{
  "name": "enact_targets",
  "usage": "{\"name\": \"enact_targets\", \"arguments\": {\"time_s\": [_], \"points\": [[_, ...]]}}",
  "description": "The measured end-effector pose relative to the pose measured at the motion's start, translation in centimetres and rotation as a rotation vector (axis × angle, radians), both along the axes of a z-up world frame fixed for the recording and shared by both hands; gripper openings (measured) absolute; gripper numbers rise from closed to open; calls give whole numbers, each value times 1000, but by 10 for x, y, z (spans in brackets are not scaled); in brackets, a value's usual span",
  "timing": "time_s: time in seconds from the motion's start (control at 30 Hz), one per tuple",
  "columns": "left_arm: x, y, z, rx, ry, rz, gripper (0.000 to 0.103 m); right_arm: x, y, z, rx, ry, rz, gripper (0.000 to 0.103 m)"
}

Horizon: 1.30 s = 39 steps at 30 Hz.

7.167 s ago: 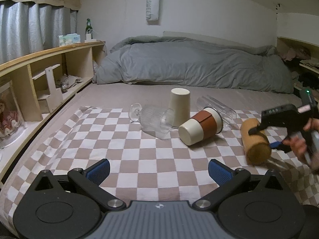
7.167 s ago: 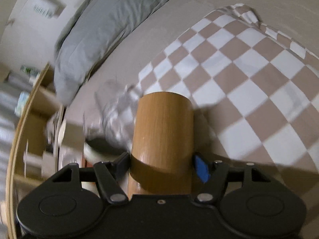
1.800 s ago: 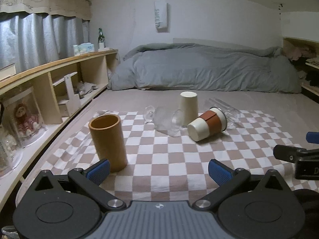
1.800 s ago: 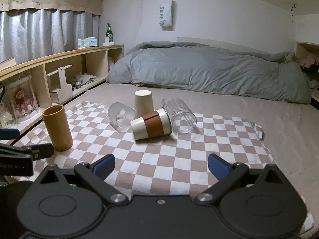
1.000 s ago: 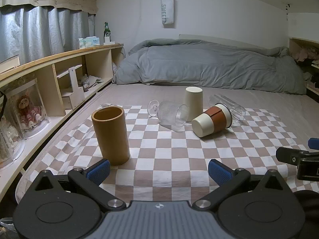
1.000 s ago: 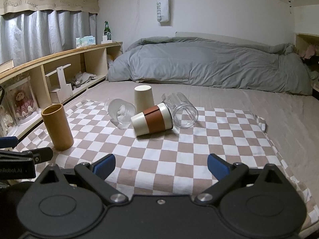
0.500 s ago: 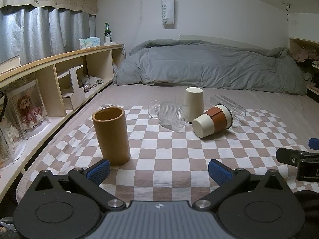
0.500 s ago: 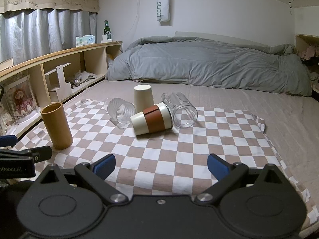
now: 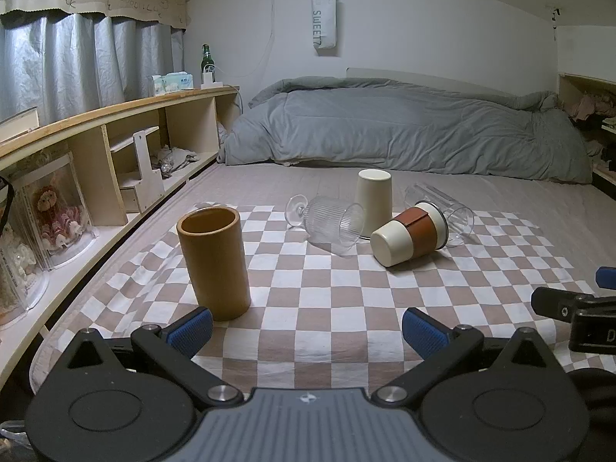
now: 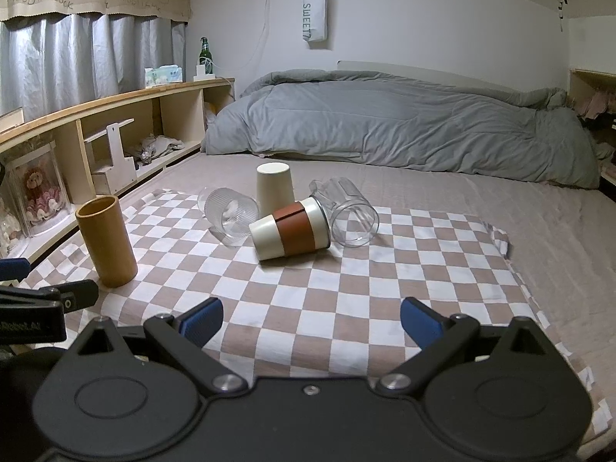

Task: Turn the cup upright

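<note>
A wooden cup (image 9: 214, 263) stands upright on the left of the checkered cloth (image 9: 331, 300); it also shows in the right wrist view (image 10: 106, 240). A cream cup with a brown sleeve (image 9: 409, 233) (image 10: 291, 228) lies on its side. A ribbed stemmed glass (image 9: 327, 222) (image 10: 228, 213) and a clear tumbler (image 9: 442, 204) (image 10: 348, 211) lie on their sides. A cream cup (image 9: 374, 195) (image 10: 274, 188) stands upside down. My left gripper (image 9: 307, 334) and right gripper (image 10: 310, 323) are open and empty, near the cloth's front edge.
A grey duvet (image 9: 404, 131) lies at the back of the bed. A wooden shelf (image 9: 96, 146) with boxes and a doll case runs along the left. The cloth's right edge (image 10: 512, 254) is slightly rumpled.
Seven seconds ago my right gripper held the wooden cup on its side; it now stands upright on the left, released. Both grippers have pulled back slightly in the last second.
</note>
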<state>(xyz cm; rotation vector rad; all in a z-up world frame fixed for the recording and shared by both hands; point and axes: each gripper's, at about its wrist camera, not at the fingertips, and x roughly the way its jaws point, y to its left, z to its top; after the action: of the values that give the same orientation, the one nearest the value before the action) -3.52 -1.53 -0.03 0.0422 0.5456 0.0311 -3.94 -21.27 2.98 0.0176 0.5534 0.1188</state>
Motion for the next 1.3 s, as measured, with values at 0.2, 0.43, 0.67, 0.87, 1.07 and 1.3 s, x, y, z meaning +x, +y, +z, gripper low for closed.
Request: {"name": "enact_targets", "arguments": {"time_s": [0.2, 0.43, 0.67, 0.87, 1.07, 1.3], "points": [[0, 0, 1, -1, 1, 0, 103, 0, -1, -1, -8, -4, 8, 100], [0, 0, 1, -2, 1, 0, 103, -1, -2, -2, -13, -4, 9, 100], [1, -1, 1, -1, -1, 2, 103, 0, -1, -1, -13, -3, 10, 100], [1, -1, 1, -2, -1, 4, 103, 0, -1, -1, -14, -3, 10, 100], [1, -2, 0, 1, -2, 5, 103, 0, -2, -1, -19, -2, 10, 100], [0, -6, -2, -4, -5, -2, 103, -3, -4, -1, -12, -3, 7, 101]]}}
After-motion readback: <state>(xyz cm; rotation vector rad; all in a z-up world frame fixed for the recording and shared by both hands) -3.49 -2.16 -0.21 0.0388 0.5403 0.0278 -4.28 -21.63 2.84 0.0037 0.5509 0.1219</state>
